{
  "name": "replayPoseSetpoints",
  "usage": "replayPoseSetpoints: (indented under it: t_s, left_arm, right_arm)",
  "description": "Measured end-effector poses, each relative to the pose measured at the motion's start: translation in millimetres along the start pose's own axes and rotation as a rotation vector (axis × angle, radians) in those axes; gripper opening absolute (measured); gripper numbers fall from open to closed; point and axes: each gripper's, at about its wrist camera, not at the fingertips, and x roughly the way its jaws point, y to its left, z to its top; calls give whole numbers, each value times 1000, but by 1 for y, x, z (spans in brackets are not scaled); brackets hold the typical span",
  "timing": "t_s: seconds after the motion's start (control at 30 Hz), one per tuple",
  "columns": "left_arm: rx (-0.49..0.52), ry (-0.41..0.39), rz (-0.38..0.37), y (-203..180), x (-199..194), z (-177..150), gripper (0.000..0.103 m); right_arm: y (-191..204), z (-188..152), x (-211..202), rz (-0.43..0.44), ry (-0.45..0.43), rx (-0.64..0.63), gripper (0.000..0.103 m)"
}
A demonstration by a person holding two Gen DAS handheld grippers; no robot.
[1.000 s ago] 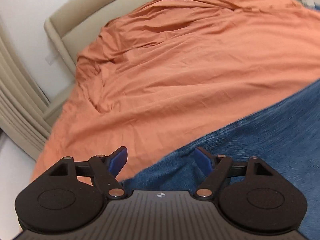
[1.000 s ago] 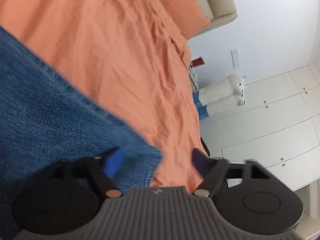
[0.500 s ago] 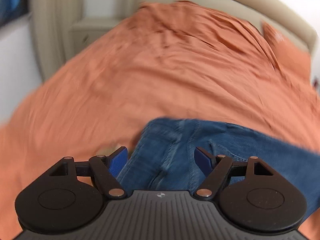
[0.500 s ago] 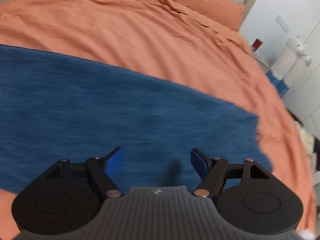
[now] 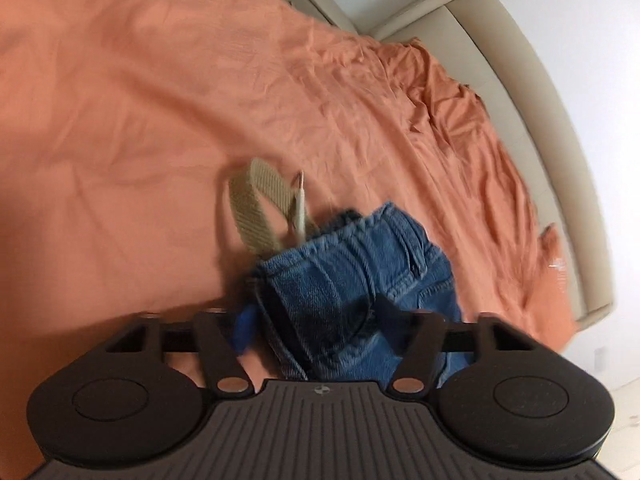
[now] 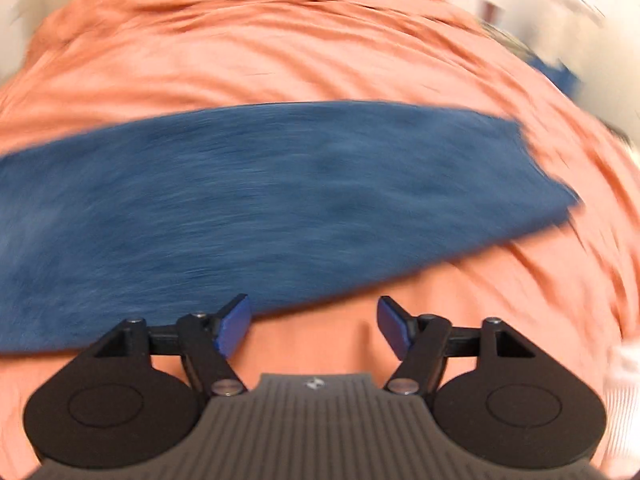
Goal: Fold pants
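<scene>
orange bedsheet (image 5: 160, 92) creased | jeans (image 5: 360, 272) bunched denim | belt (image 5: 260, 204) woven, looped

Even, soft daylight, no glare. Right wrist view heavily motion-blurred: jeans (image 6: 256, 200) and bedspread (image 6: 320, 52) smeared. Left wrist view sharper mid-frame, blurred left. Fisheye bends edges, dark corners.

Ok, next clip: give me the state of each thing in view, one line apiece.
Jeans: waist end bunched between the left jaws; leg spread flat.
Belt: tan webbing, looped out of the waistband onto the sheet.
Orange sheet: wrinkled, covering the bed.
Left gripper: jaws closing, denim between them.
Right gripper: jaws closing, nothing between them, only sheet below.
</scene>
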Motion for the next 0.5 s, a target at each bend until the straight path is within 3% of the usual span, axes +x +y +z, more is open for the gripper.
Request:
replayPoseSetpoints:
  t_s: [0.03, 0.07, 0.23, 0.3, 0.43, 0.5]
  left_arm:
    - [48, -15, 19, -7, -5, 5, 26]
    - [103, -29, 23, -15, -13, 8, 22]
    - [406, -144, 65, -81, -58, 3, 19]
    - [455, -156, 100, -87, -58, 3, 19]
    - [497, -76, 296, -62, -8, 3, 19]
    - [500, -49, 344, -54, 10, -3, 20]
  right_arm:
    - [-14, 0, 0, -8, 6, 53, 57]
    - [-27, 0, -1, -22, 7, 98, 56]
    - [-76, -4, -13, -68, -12, 218, 52]
    - [-89, -4, -16, -39, -27, 261, 49]
    - [-122, -4, -16, 32, -56, 355, 48]
    - [-141, -6, -17, 74, -64, 421, 42]
